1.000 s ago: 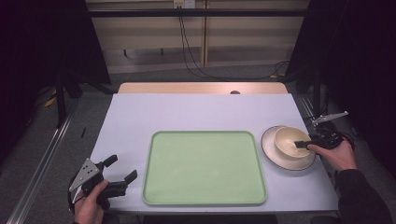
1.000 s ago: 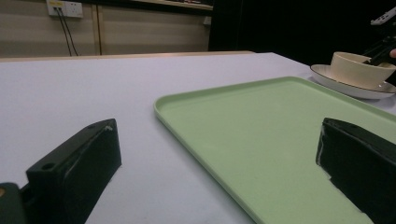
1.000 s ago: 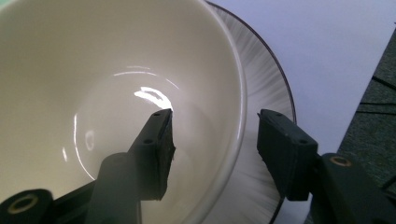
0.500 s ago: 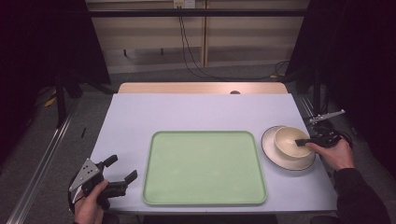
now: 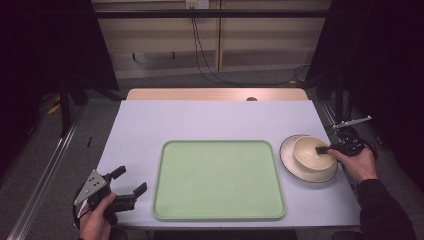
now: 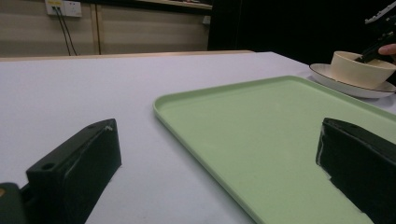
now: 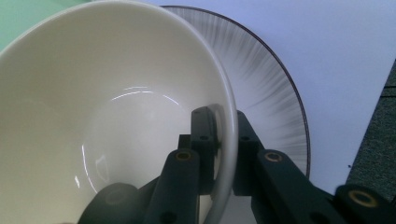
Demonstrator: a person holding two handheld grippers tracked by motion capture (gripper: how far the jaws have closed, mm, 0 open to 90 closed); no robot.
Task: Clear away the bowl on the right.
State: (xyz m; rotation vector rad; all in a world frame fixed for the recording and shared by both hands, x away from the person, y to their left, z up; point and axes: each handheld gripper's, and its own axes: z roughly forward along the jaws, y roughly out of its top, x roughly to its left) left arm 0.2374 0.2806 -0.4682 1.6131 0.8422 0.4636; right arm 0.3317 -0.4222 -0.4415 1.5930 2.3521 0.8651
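Bowl (image 5: 313,153) sat on striped plate (image 5: 308,159) at the table's (image 5: 215,120) right side, just right of the green tray (image 5: 219,180), as I watched remotely. Right gripper (image 5: 327,149) had its jaws clamped on the bowl's near wall, one jaw inside, one outside, w/ the rim pinched between them; the right gripper view (image 7: 223,140) made that plain, while the high view gave only a dark tip over the rim. Left gripper (image 5: 126,182) rested at the front left corner, jaws spread wide and holding nothing, its right jaw over the tray's edge per the left gripper view (image 6: 215,158). Risks, as I judged them: a one-sided pinch on a smooth glazed wall could let the bowl swing or slip once lifted, esp. if tilted; the bowl could also drag the plate along or clip the tray's raised lip on the way over. High view showed the whole layout, i.e. tray empty and bowl well apart from the left gripper. Left gripper view added a low side look at bowl (image 6: 363,69) and plate (image 6: 351,86), showing the bowl seated level. Right gripper view showed the plate's ray pattern (image 7: 273,79), not legible from above.
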